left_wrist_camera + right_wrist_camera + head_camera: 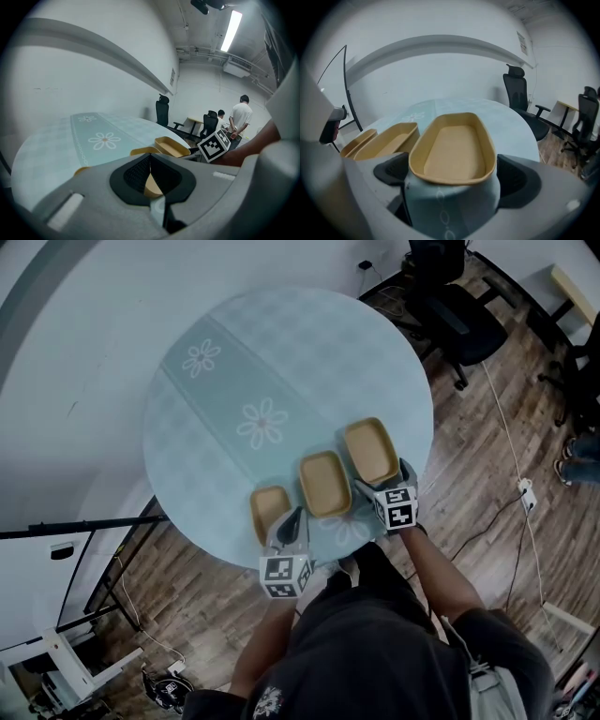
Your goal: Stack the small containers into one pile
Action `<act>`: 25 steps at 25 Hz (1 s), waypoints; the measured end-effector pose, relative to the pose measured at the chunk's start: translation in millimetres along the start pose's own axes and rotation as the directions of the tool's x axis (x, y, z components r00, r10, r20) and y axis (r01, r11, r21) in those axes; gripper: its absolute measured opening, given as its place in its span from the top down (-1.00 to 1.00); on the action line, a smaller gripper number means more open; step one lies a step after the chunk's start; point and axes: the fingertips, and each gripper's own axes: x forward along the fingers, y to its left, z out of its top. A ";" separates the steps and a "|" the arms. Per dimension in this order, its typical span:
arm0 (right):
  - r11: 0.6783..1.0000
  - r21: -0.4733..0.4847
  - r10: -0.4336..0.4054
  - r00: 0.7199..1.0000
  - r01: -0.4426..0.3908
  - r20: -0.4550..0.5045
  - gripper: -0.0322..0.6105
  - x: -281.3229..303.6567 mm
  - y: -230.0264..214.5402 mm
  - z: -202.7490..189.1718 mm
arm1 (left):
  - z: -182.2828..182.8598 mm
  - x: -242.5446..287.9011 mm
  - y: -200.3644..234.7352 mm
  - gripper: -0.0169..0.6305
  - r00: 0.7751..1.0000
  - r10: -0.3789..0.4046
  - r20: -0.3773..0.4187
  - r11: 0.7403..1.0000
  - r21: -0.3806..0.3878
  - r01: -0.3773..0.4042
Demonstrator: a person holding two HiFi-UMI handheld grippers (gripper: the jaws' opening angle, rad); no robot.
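Three tan oval containers stand in a row near the front edge of the round table (206, 437): left (270, 507), middle (324, 484), right (371, 451). My left gripper (292, 518) is at the near right corner of the left container. In the left gripper view this gripper (150, 161) is shut, and tan shows behind the closed tips (152, 185); I cannot tell if the rim is pinched. My right gripper (452, 174) is open wide, with the near end of the right container (454, 147) between its jaws. The pads stand just beside its rim. The middle container (389, 139) lies to its left.
The table carries a pale blue checked cloth with a daisy runner (262, 423). Black office chairs (459, 315) stand on the wood floor at the far right, with cables near them. A white wall curves round the left. Two people (241, 117) are far across the room.
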 end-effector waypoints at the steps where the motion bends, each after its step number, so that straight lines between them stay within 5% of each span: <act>1: 1.000 0.001 -0.001 1.000 0.001 -0.006 -0.89 2.2 0.2 -0.4 | -0.8 -0.3 1.4 0.93 1.000 0.000 -0.002 1.000 0.000 0.000; 11: 1.000 -0.023 0.006 1.000 -0.007 -0.019 -0.86 8.1 -0.8 -1.5 | 1.5 5.1 -3.3 0.93 1.000 -0.023 -0.012 0.997 0.077 0.024; 25: 1.000 0.010 -0.012 0.997 0.011 0.075 -0.68 -16.7 -1.9 18.1 | -7.1 -5.9 -7.8 0.93 0.999 -0.039 -0.014 0.996 0.074 0.040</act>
